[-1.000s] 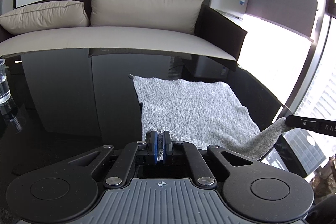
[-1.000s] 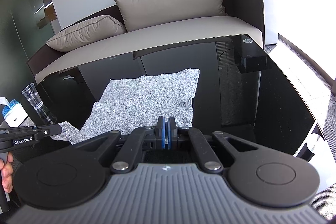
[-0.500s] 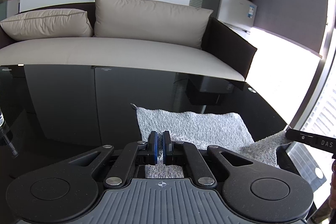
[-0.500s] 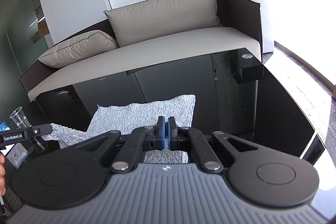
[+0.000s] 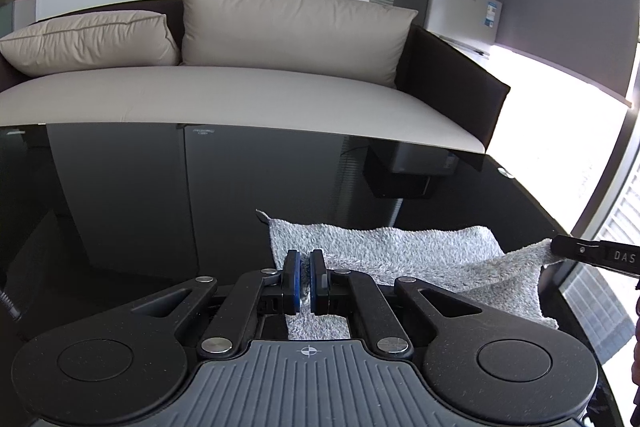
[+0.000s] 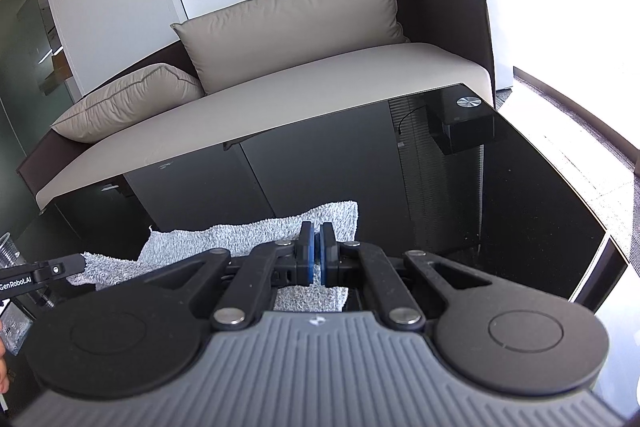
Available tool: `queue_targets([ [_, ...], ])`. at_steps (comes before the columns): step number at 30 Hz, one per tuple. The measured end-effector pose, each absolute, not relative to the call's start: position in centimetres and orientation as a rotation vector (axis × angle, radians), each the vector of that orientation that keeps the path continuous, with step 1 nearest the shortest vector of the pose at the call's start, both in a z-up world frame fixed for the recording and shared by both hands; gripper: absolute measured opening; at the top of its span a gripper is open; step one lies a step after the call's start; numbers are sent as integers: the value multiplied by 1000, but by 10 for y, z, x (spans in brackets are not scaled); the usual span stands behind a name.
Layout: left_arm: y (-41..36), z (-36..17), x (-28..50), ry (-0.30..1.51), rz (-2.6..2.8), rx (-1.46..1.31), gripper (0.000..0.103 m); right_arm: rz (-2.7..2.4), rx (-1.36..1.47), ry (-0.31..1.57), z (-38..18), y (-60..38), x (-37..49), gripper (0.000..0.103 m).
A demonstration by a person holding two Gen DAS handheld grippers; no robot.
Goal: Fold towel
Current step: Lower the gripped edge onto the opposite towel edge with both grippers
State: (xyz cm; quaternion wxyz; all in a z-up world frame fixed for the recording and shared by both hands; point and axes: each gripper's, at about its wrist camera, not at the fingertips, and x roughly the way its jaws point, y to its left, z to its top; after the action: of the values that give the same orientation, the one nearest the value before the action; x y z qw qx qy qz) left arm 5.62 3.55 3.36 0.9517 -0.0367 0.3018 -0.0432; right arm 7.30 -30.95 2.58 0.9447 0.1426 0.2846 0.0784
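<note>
A grey fluffy towel [image 5: 400, 255] lies on the black glass table [image 5: 160, 227]. Its near edge is lifted and carried over the flat far part. My left gripper [image 5: 306, 277] is shut on the towel's near left corner. My right gripper [image 6: 318, 254] is shut on the near right corner of the towel [image 6: 248, 239]. The right gripper's fingertip [image 5: 592, 254] shows at the right edge of the left wrist view, with cloth hanging from it. The left gripper's fingertip [image 6: 52, 269] shows at the left edge of the right wrist view.
A beige sofa [image 5: 240, 99] with two cushions stands behind the table. A clear plastic cup [image 6: 8, 251] stands at the table's left side. A small fridge [image 5: 460, 3] with a microwave on top is at the back right. The table's right edge [image 6: 612, 247] is near.
Both grippers have moved forward toward the far edge with the towel's near corners in them. Less of the flat towel shows ahead, as the lifted part folds over it.
</note>
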Motion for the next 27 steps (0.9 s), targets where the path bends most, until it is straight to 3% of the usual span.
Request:
queue_targets([
  [27,41,20,108,651,-91,-95,4,151,292,609,8,-303,128,2],
])
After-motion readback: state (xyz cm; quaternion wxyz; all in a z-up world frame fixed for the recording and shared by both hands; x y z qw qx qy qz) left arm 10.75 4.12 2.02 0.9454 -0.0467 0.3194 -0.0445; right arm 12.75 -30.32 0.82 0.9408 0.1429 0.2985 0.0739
